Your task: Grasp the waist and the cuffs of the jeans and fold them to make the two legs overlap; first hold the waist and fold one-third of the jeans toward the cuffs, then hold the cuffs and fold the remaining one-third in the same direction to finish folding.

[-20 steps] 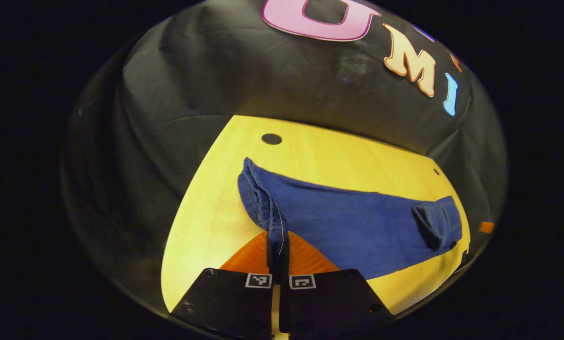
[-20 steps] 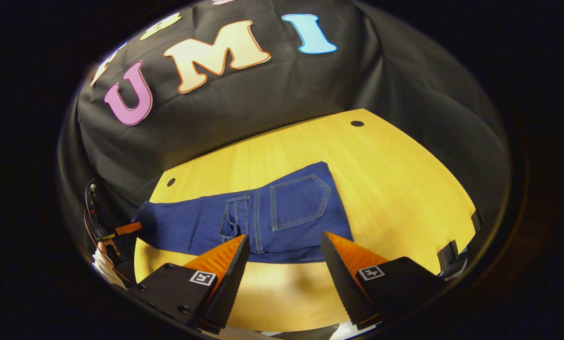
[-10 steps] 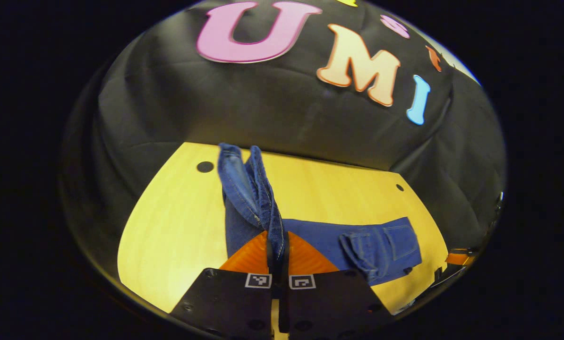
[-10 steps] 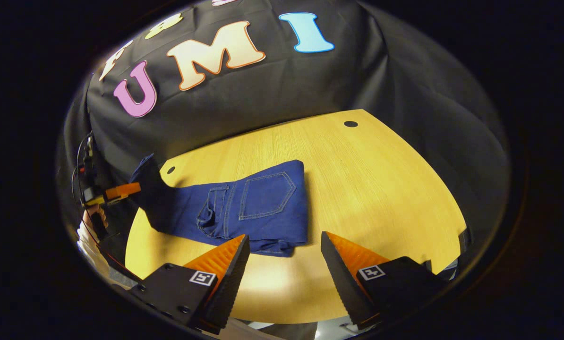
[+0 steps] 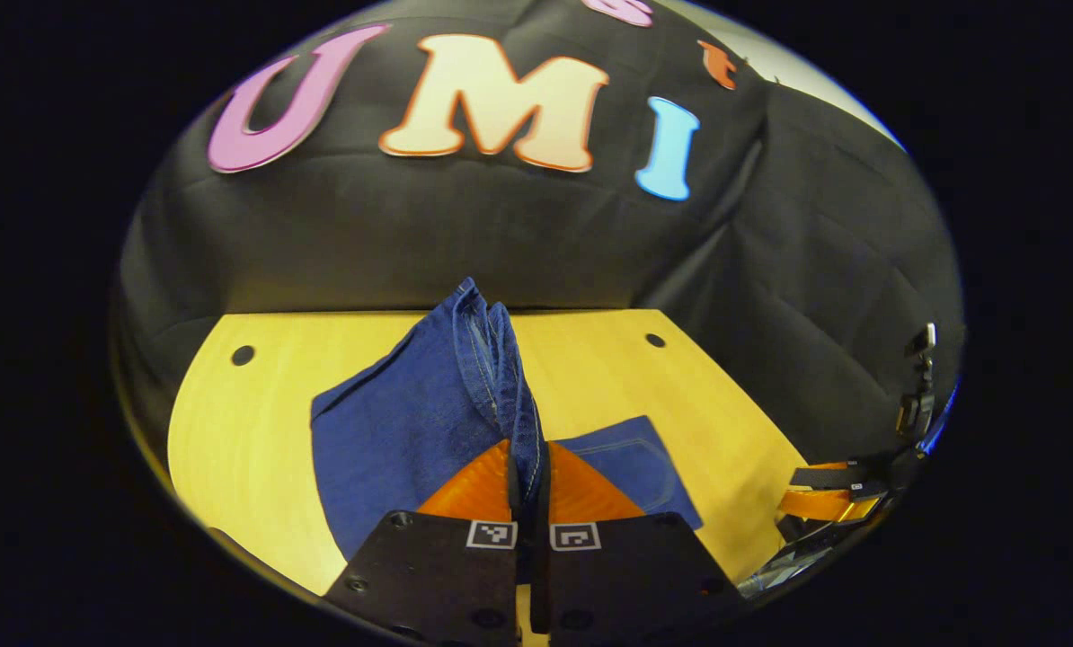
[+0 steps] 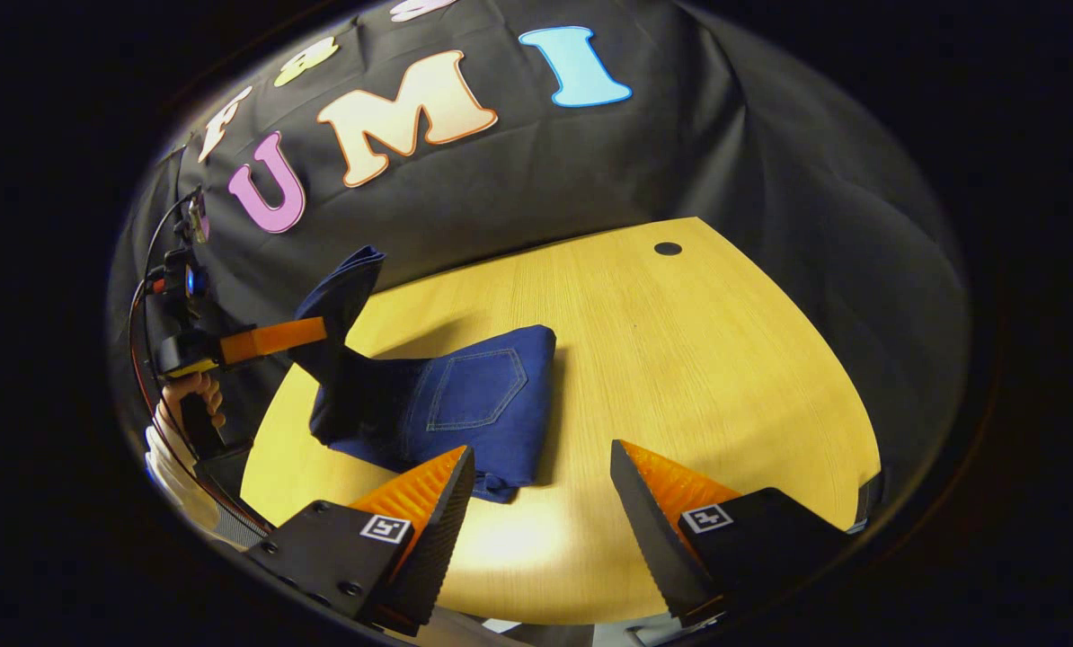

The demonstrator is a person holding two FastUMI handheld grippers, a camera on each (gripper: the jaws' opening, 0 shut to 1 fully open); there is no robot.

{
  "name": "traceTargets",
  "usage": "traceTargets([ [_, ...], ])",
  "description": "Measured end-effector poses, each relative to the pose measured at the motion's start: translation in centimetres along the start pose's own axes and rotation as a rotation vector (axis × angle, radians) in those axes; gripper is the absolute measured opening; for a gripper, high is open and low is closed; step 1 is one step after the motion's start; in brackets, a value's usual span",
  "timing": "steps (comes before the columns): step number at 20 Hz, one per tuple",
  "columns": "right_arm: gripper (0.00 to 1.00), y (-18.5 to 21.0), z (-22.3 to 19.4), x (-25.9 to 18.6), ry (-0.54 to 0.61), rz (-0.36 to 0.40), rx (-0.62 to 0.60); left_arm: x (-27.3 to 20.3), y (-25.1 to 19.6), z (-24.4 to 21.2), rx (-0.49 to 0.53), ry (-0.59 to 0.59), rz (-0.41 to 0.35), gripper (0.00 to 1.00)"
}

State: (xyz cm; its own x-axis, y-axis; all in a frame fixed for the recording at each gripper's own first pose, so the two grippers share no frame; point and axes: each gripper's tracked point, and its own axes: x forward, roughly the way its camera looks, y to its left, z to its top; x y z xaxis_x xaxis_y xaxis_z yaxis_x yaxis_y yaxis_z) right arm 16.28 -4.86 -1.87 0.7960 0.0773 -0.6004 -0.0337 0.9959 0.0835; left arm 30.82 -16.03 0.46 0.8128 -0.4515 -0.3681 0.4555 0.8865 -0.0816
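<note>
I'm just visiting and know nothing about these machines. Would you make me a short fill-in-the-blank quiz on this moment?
1. The left gripper is shut on the ____ end of the jeans.
2. The right gripper has its fingers ____.
3. The stitched pocket faces ____.
4. The jeans lie on a ____ table.

Missing words: cuff; open; up; wooden

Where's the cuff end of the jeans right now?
Lifted off the table, pinched in the shut left gripper. In the right gripper view it hangs at left, above the folded jeans.
</note>
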Motion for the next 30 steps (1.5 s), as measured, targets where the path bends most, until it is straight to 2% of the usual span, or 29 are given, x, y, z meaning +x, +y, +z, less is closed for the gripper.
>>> traceTargets([
  [4, 0.94, -1.5, 0.5, -0.2, -0.01, 0.004, 0.012, 2.6, -5.1, -3.9, 0.059, 0.08, -0.048, 0.0],
  [8, 0.93, -2.9, 0.6, -0.4, -0.012, -0.007, 0.019, 5.1, -6.7, -9.3, 0.091, 0.164, -0.011, 0.0],
  [12, 0.93, -3.6, 0.2, -0.7, -0.008, -0.008, 0.022, 6.6, -6.9, -12.9, 0.12, 0.244, 0.023, 0.0],
  [17, 0.93, -3.7, 0.4, -1.2, -0.026, -0.004, 0.041, 6.6, -7.1, -13.6, 0.179, 0.252, 0.035, 0.03],
  [19, 0.93, -3.4, 0.6, -1.2, -0.035, -0.001, 0.052, 5.3, -8.3, -12.0, 0.145, 0.205, -0.006, 0.08],
  [20, 0.93, -3.3, 0.8, -1.4, -0.043, 0.002, 0.058, 5.0, -9.1, -11.2, 0.115, 0.177, -0.043, 0.26],
  [21, 0.93, -3.0, 1.0, -1.5, -0.05, 0.006, 0.065, 3.8, -9.0, -10.2, 0.098, 0.141, -0.047, 0.44],
  [24, 0.94, -2.0, 0.9, -1.7, -0.07, 0.02, 0.07, 0.8, -6.2, -7.9, 0.102, 0.054, 0.045, 0.98],
  [27, 0.93, -0.7, 0.6, -1.9, -0.081, 0.046, 0.078, -2.5, -3.3, -6.8, 0.109, 0.003, 0.139, 0.94],
  [30, 0.93, 0.4, -0.5, -1.8, -0.064, 0.059, 0.076, -5.0, 0.1, -6.8, 0.063, -0.038, 0.243, 0.94],
])
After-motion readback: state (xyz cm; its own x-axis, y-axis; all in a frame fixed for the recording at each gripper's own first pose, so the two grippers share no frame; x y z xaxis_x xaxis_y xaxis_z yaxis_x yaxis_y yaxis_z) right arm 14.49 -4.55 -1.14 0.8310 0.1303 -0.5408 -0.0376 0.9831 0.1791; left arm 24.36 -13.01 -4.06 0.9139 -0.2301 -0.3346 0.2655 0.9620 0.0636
